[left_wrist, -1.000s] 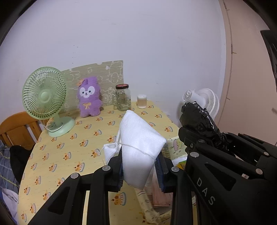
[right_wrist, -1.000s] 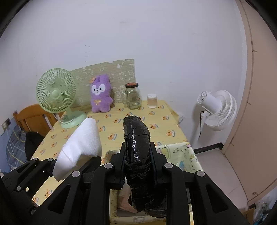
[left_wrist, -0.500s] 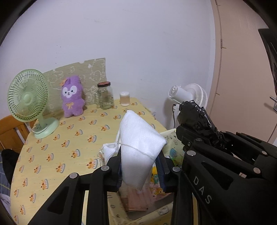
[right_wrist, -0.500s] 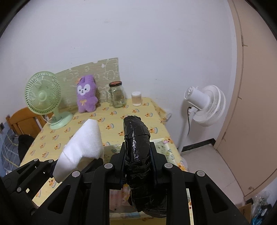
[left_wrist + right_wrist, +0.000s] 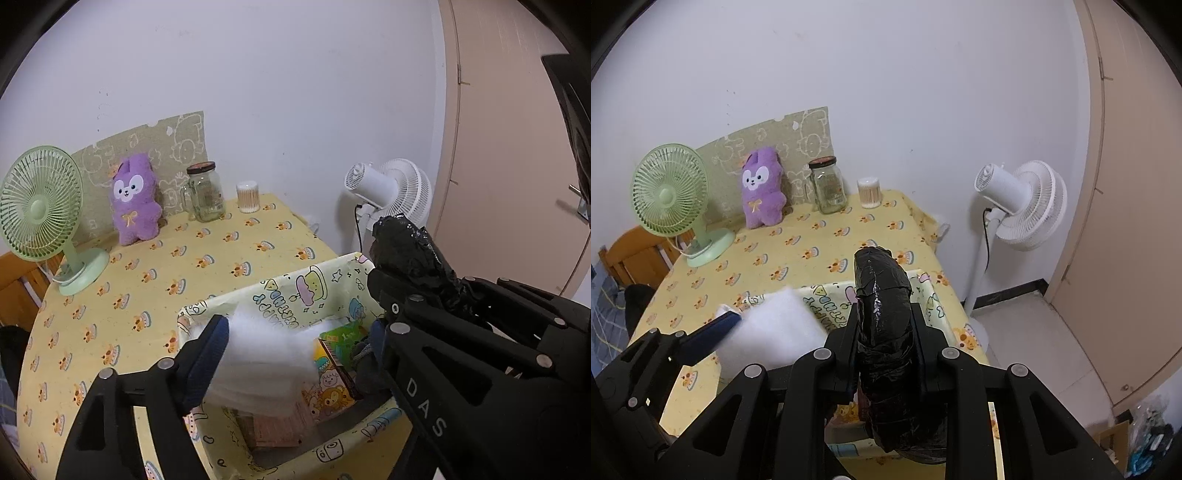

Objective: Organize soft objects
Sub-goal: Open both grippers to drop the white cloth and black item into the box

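My left gripper (image 5: 291,354) is open over a yellow cartoon-print fabric bin (image 5: 314,291). A white soft pack (image 5: 266,354) lies loose in the bin beside the left blue pad (image 5: 207,358); the right finger is hidden behind the other gripper. The pack also shows in the right wrist view (image 5: 772,332). My right gripper (image 5: 886,332) is shut on a black plastic-wrapped roll (image 5: 886,325), held above the bin's right side; it also shows in the left wrist view (image 5: 410,251). A purple plush bunny (image 5: 135,203) stands at the back of the table.
A green desk fan (image 5: 40,218), a glass jar (image 5: 205,192) and a cotton-swab cup (image 5: 248,197) stand on the yellow tablecloth (image 5: 207,258). A white floor fan (image 5: 1023,206) stands right of the table. The bin holds packets and pink cloth (image 5: 273,424). A wooden chair (image 5: 635,254) is at left.
Both grippers moved down and toward the bin. My left gripper opened and let go of the white pack, which dropped into the bin. The right gripper still holds the black roll.
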`<act>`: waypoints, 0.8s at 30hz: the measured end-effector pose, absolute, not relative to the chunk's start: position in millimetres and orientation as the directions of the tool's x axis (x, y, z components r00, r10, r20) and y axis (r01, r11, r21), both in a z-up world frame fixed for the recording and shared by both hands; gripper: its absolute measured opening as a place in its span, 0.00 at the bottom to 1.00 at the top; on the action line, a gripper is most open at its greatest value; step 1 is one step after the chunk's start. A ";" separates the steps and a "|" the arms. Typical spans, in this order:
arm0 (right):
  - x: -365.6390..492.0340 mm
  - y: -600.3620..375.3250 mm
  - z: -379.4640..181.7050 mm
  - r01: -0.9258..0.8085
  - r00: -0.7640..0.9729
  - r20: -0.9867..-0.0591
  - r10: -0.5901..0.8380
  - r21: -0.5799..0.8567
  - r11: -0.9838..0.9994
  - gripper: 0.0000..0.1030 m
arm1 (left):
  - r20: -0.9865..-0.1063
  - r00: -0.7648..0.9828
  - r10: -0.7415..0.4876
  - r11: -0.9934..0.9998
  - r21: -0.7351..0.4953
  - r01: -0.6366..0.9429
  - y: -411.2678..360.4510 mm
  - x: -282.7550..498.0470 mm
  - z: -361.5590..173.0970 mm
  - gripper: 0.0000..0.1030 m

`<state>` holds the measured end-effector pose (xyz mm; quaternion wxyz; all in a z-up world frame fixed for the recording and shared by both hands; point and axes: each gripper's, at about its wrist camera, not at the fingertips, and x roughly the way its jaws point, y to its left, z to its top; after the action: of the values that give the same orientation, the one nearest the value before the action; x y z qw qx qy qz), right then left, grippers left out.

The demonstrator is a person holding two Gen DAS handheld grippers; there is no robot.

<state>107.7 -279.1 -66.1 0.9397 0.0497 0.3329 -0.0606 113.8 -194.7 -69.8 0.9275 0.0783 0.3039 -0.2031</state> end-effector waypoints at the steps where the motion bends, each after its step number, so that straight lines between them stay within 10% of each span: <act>1: 107.8 -279.1 -66.5 0.147 0.773 -0.630 -0.080 0.054 0.988 0.25 | -0.595 0.737 -0.322 0.908 0.027 0.418 -194.2 114.3 -69.9 0.84; 20: 132.3 -266.1 -85.5 0.080 0.757 -0.653 0.009 0.107 0.991 0.28 | -0.638 0.747 -0.186 0.939 0.108 0.326 -178.8 134.4 -81.1 0.91; 24: 137.0 -266.0 -93.3 0.103 0.747 -0.664 0.016 0.140 0.985 0.63 | -0.659 0.727 -0.190 0.940 0.091 0.328 -175.8 137.8 -85.3 0.91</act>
<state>137.0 -266.0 -93.3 0.9309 0.0840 0.3546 -0.0234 137.8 -175.8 -85.3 0.9238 0.1009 0.3416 -0.1402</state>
